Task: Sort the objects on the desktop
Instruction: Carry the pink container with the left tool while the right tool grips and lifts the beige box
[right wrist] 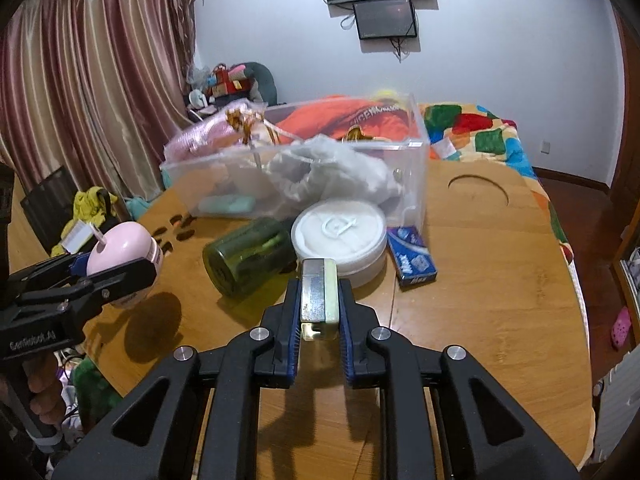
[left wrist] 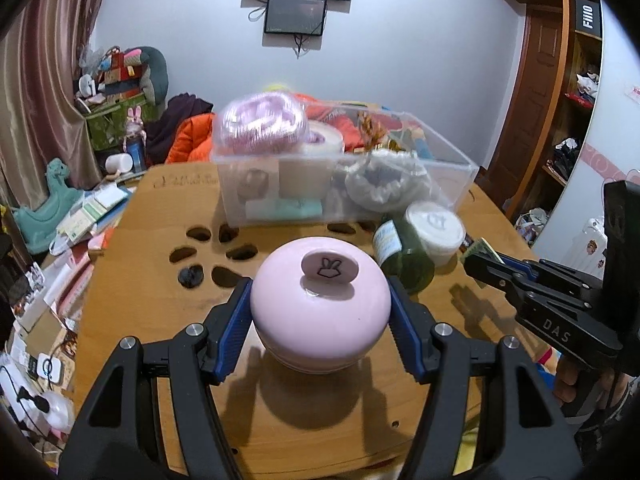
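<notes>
Left claw (left wrist: 320, 312) grasping pink round jar (left wrist: 320, 308) above table (right wrist: 500, 280); right claw (right wrist: 319, 320) clenched on small flat rectangular block (right wrist: 318, 292).

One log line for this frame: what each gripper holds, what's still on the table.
left gripper: shut on pink jar | right gripper: shut on small bottle | table: green jar, white tub, blue packet, clear bin
</notes>
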{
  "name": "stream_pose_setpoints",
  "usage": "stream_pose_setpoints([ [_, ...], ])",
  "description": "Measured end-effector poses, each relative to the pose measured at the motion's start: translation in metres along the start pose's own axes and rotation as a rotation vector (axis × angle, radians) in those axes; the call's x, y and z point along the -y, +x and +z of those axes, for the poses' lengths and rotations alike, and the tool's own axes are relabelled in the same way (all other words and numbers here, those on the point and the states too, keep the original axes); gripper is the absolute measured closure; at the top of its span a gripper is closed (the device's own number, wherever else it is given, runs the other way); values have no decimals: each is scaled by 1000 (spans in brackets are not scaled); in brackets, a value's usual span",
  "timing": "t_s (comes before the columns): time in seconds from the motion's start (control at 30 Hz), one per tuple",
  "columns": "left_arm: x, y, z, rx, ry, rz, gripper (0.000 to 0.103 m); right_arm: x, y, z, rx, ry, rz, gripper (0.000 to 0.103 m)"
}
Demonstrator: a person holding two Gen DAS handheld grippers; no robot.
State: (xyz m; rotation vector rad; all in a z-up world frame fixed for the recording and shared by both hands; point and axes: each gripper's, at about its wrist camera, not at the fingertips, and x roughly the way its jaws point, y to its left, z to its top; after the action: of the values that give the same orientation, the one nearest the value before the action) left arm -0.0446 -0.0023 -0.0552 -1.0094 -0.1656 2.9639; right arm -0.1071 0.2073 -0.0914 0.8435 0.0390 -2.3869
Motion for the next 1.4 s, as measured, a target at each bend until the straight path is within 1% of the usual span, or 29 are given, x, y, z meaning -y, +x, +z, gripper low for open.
stream_pose_setpoints([
  [0.27,1,-7,26,44,18,16,39,10,-13,17,29,12,11,88],
  [0.5,-1,-6,51,73,18,8,39,11,-19,38,59,-11,13,88],
  [0.83,-2,3,94,127,32,-18,39,15,-7,68,73,-34,9,88],
  [0.9,-1,6,102,140,43,-14,39,16,-4,73,75,-36,10,88],
  [1.0,1,13,110,164,64,12,39,19,3,81,76,-37,17,88],
  [1.2,-2,35,126,156,63,8,39,23,21,94,73,-47,27,88],
  [1.4,-4,63,141,106,63,-36,39,28,43,107,65,-53,31,88],
])
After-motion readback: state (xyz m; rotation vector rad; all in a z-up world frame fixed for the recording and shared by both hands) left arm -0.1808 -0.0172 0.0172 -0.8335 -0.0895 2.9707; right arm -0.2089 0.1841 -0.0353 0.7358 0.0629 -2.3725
